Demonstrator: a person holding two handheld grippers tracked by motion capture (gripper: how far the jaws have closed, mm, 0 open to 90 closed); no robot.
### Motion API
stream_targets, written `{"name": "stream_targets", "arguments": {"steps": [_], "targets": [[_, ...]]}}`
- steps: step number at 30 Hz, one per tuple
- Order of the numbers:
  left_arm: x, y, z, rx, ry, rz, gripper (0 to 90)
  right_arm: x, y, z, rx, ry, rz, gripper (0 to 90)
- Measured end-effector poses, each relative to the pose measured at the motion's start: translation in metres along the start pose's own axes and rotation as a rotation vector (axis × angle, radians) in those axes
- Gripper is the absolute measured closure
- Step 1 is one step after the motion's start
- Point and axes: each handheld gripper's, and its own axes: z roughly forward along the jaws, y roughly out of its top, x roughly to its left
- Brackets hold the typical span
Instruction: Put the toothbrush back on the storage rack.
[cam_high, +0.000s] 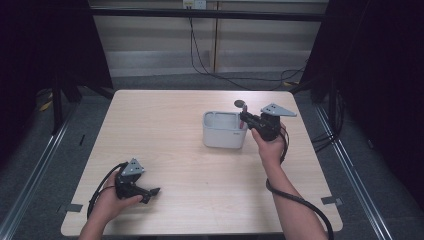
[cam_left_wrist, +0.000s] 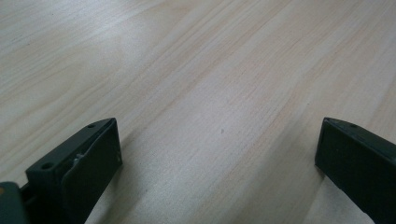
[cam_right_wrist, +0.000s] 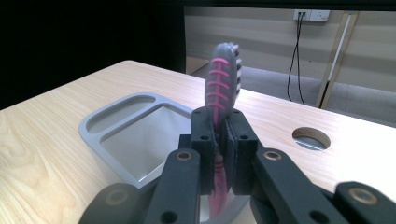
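No readable brand or label anywhere. Right gripper (cam_right_wrist: 219, 140) is clamped tight on a grey brush (cam_right_wrist: 223, 79) with pink ribs — pads pressed on its handle, bristled head standing upright above the jaws, pink lower end of the handle hanging below them. In the high view the right gripper (cam_high: 243, 119) sits at the right rim of the grey bin (cam_high: 223, 131), toward the table's far right quarter; the brush is held at that rim, and the right gripper view puts its lower end over the bin's (cam_right_wrist: 140, 135) near edge. Bin has two compartments: a narrow one along its far side and a large one. A round cable hole (cam_right_wrist: 311, 138) in the table (cam_high: 165, 125) lies just beyond the bin near the far edge. Left gripper (cam_high: 150, 192) rests near the front-left corner, well apart from the bin — jaws wide open, nothing between them, bare wood under them in the left gripper view (cam_left_wrist: 219, 154). Cables (cam_high: 210, 65) trail across the floor behind the table.
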Motion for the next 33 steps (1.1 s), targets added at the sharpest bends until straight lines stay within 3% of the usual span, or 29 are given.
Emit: {"name": "stream_targets", "arguments": {"steps": [33], "targets": [[-0.0002,-0.0001,-0.0003,0.003,0.001,-0.003,0.0,-0.0067,-0.0025,-0.0030,0.002,-0.032,0.013,79.9]]}}
